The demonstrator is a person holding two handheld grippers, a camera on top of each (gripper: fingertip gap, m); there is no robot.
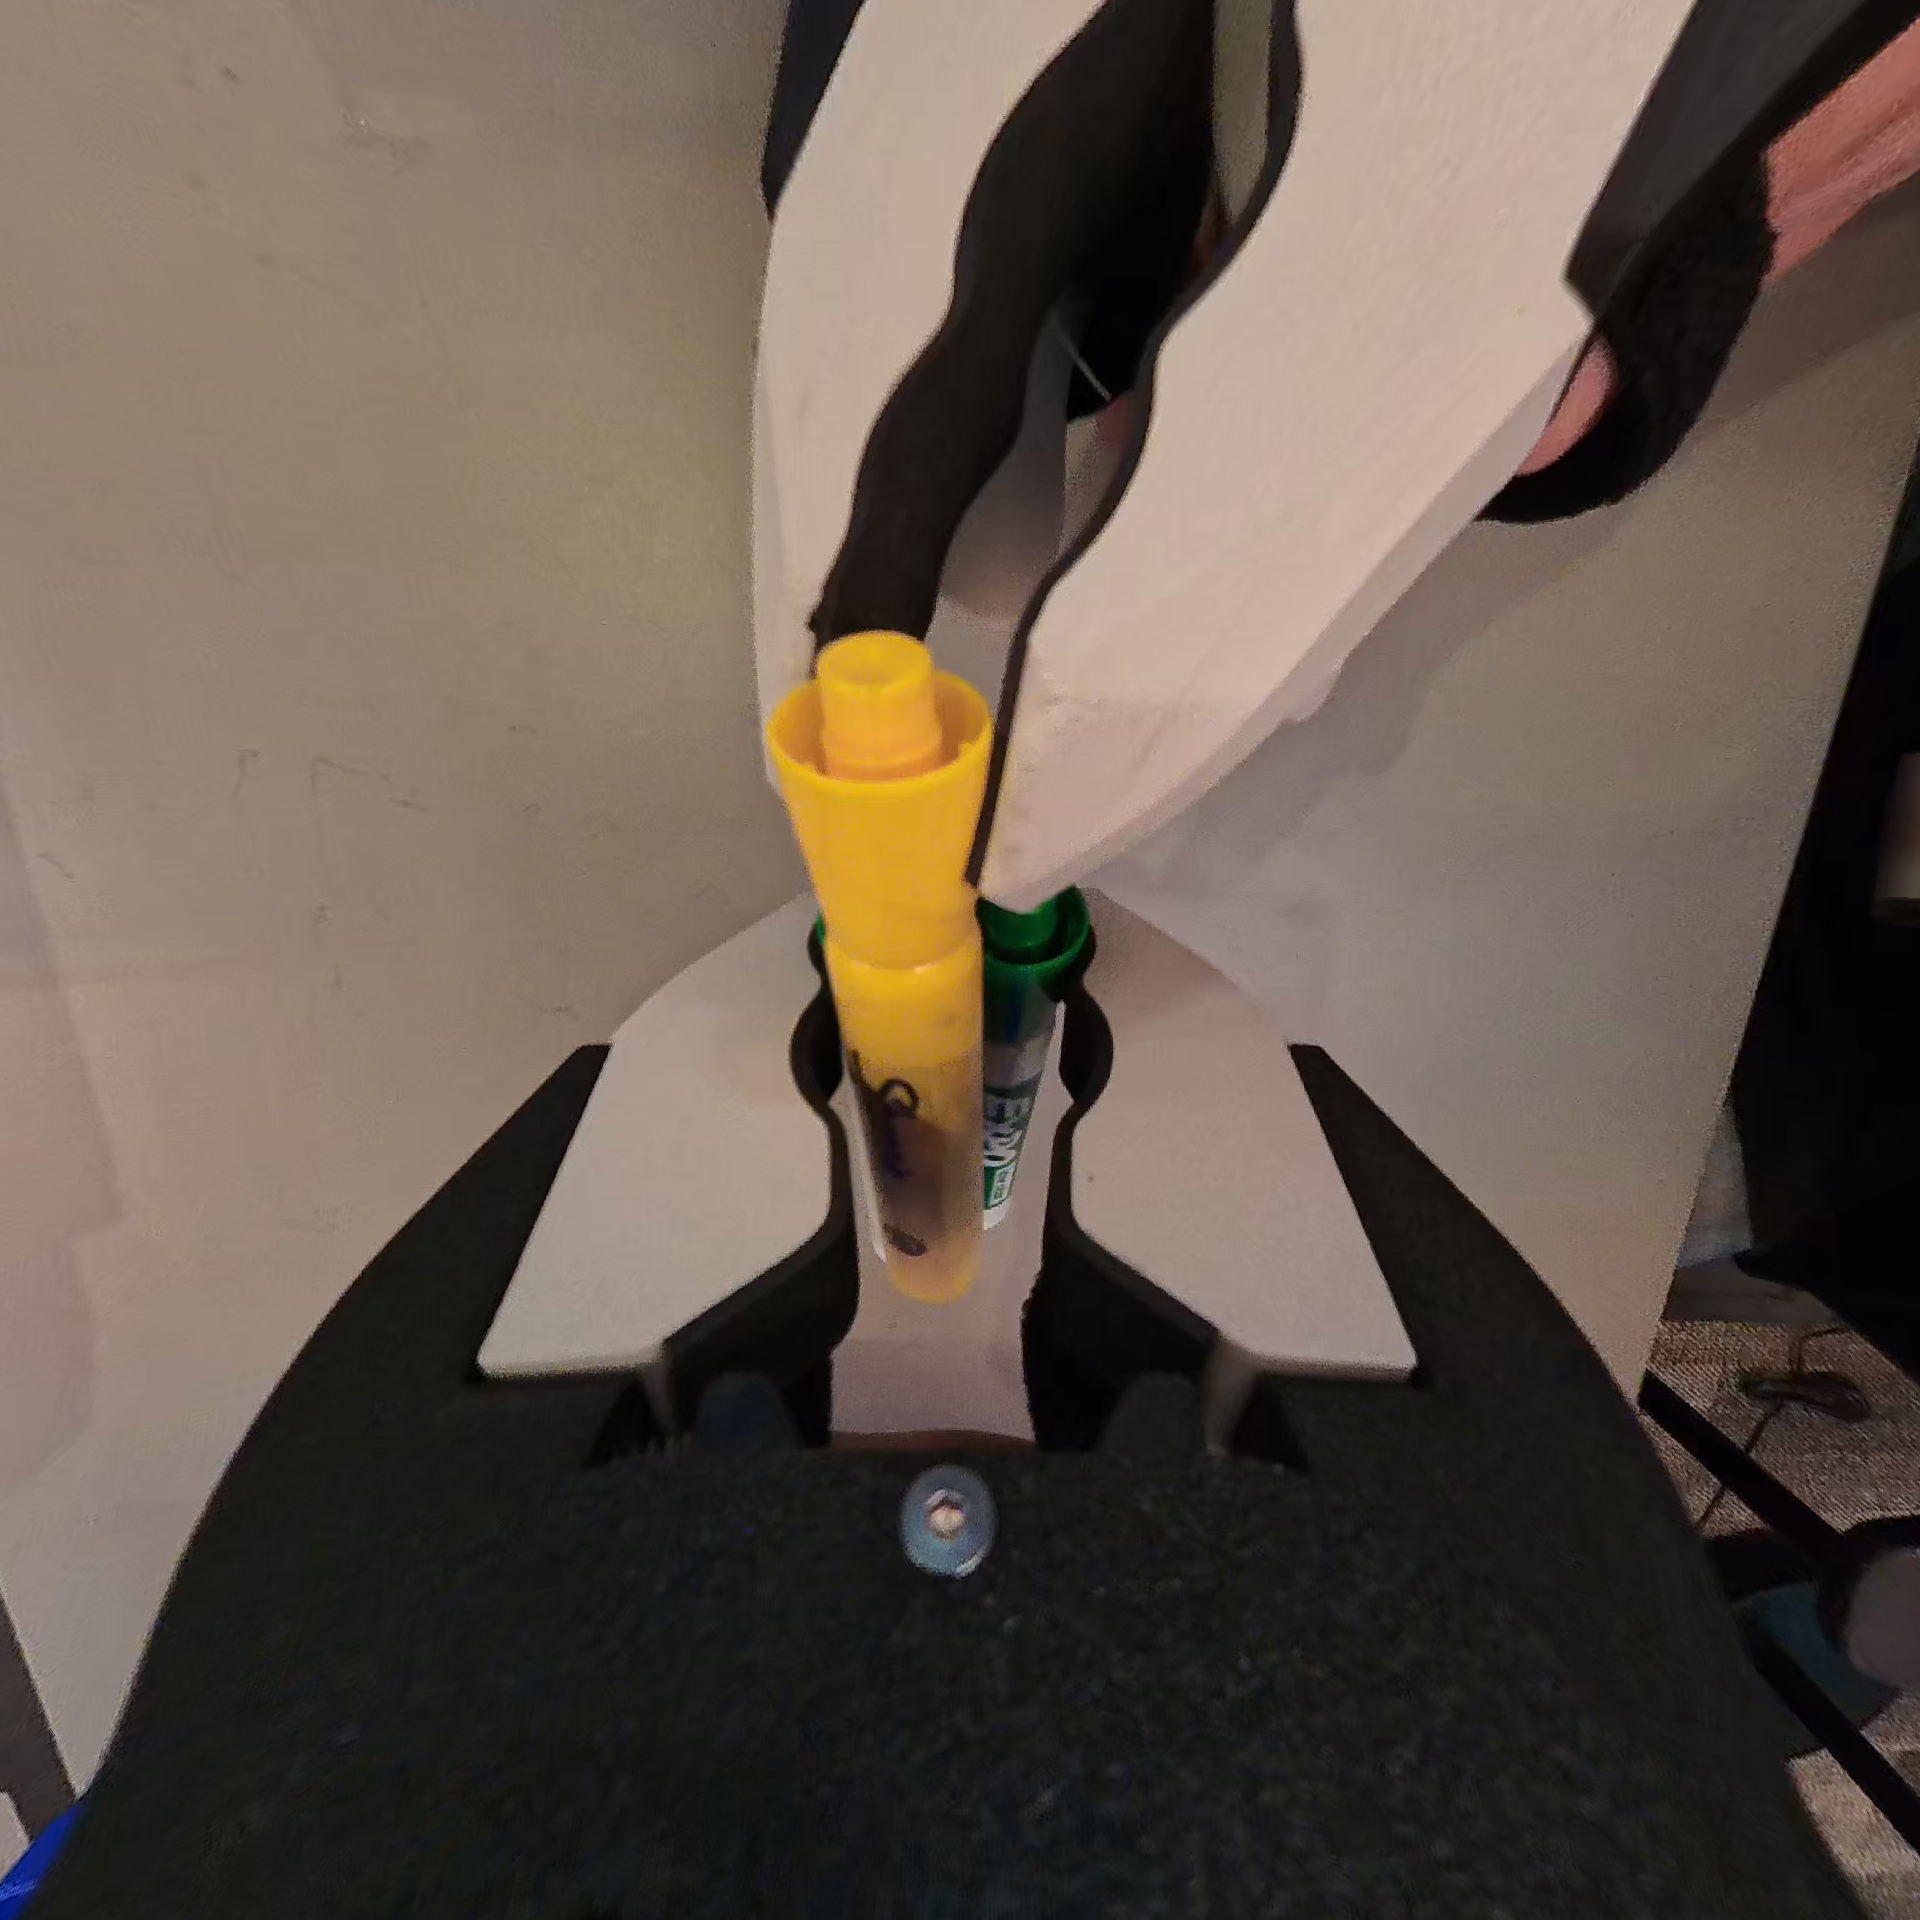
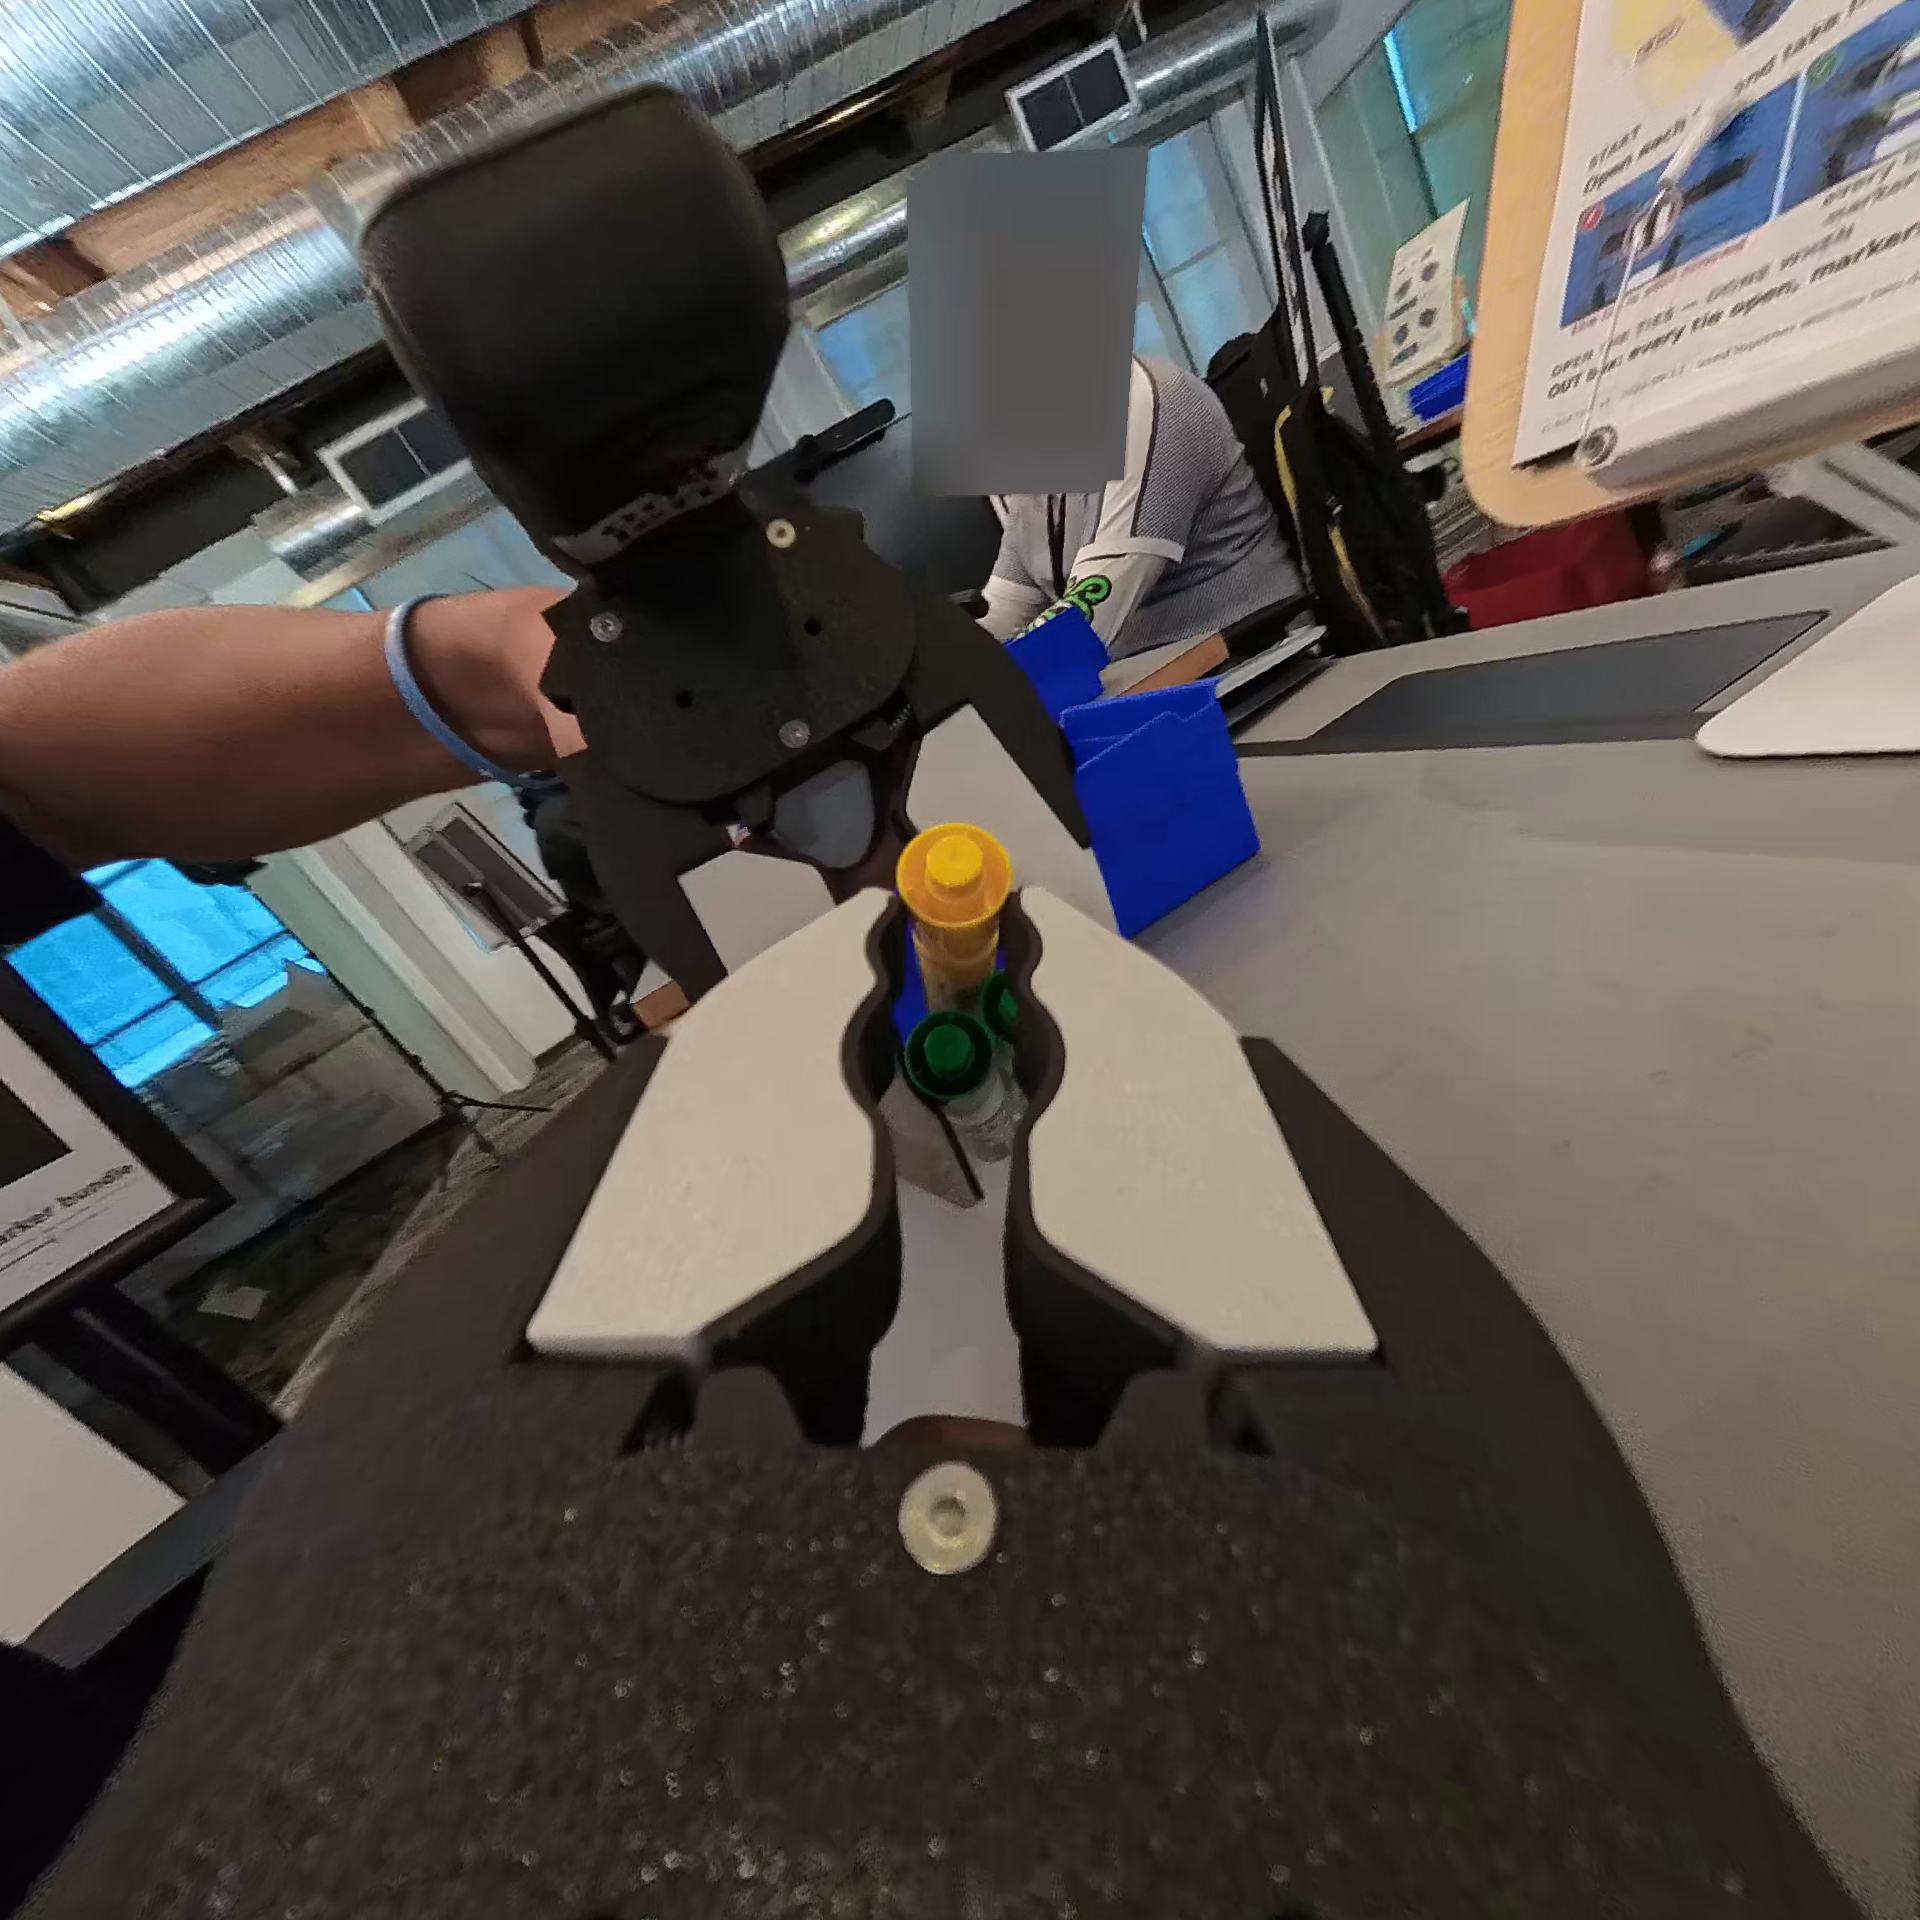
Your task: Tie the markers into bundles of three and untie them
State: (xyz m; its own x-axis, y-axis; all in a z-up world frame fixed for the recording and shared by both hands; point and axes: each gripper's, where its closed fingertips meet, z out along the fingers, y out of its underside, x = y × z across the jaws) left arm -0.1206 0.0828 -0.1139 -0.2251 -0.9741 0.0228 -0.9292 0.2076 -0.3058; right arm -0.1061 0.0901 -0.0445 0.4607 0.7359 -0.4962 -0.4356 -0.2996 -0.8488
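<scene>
Both the left hand-held gripper (image 1: 951, 1039) and the right hand-held gripper (image 2: 951, 997) pinch the yellow marker (image 1: 894, 997) and green markers (image 1: 1023, 1060) from opposite ends.

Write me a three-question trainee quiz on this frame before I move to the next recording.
1. True or false: the left tongs are empty.
2. In the right wrist view, how many green caps show between the right tongs? A one, B two, C four.
3. Fill in: the bins on the grey table are ____.

Key: 1 false, they are shut around a yellow marker and a green marker. 2 B. 3 blue.
</scene>
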